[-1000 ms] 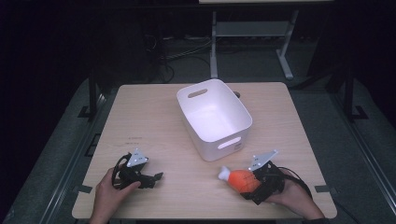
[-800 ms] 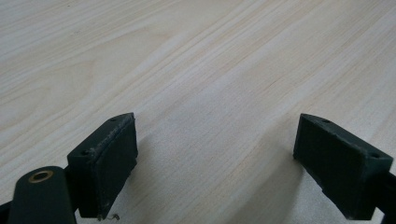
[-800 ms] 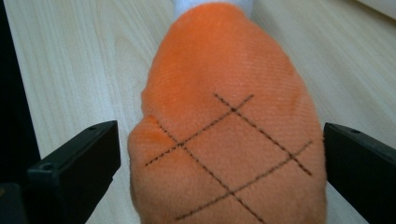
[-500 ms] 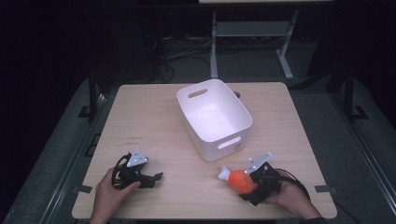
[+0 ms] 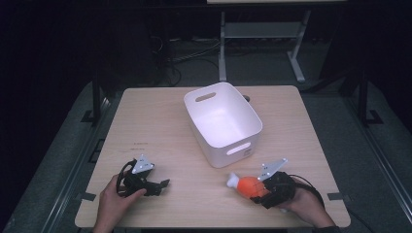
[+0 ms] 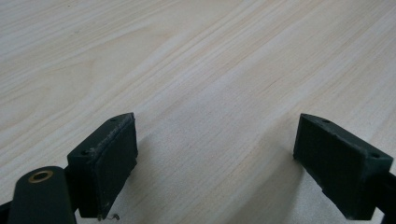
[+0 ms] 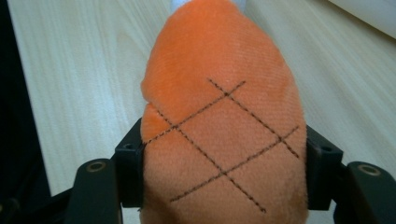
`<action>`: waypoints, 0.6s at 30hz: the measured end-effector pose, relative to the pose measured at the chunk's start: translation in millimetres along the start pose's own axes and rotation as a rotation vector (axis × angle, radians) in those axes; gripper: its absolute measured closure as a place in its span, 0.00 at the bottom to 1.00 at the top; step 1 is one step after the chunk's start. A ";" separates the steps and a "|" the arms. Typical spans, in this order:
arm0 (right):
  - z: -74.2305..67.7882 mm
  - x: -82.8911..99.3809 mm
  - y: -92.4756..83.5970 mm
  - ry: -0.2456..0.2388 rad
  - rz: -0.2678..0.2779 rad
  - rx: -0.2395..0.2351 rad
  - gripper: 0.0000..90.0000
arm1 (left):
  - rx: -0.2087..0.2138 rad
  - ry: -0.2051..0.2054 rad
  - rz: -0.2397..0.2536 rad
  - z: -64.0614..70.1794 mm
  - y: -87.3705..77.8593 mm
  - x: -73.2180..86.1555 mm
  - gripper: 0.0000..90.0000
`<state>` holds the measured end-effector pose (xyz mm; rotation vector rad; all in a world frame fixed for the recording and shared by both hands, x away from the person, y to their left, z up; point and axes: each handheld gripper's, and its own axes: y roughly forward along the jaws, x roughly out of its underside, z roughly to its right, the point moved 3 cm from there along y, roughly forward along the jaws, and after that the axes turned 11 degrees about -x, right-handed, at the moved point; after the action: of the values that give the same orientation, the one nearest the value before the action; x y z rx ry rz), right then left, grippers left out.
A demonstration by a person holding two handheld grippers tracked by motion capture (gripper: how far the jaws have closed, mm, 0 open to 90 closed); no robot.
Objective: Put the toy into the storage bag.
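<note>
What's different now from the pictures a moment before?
The right gripper has just been closing its jaws around the orange plush toy, and its pads now press the toy's sides. The toy lies where it did, beside the white bin. The left gripper rests open on the wooden table, unmoved, like the bin.

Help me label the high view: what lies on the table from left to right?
Left tool → white bin → orange plush toy → right tool, jaws just closing, pads on the toy.
</note>
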<state>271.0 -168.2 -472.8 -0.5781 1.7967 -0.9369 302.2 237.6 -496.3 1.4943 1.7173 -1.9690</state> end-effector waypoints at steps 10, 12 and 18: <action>3.7 5.4 -19.7 0.049 0.033 0.018 0.37 | 0.000 0.000 0.000 0.0 0.0 0.0 0.14; 4.7 6.5 -22.0 0.053 0.039 0.023 0.36 | 0.000 0.000 0.000 0.0 0.0 0.0 0.14; 12.1 14.8 -35.2 0.081 0.056 0.056 0.35 | 0.000 -0.001 0.000 0.0 0.0 0.0 0.14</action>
<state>275.2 -203.9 -455.0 -0.4576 1.8424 -0.9811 302.2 237.6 -496.3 1.4934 1.7169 -1.9695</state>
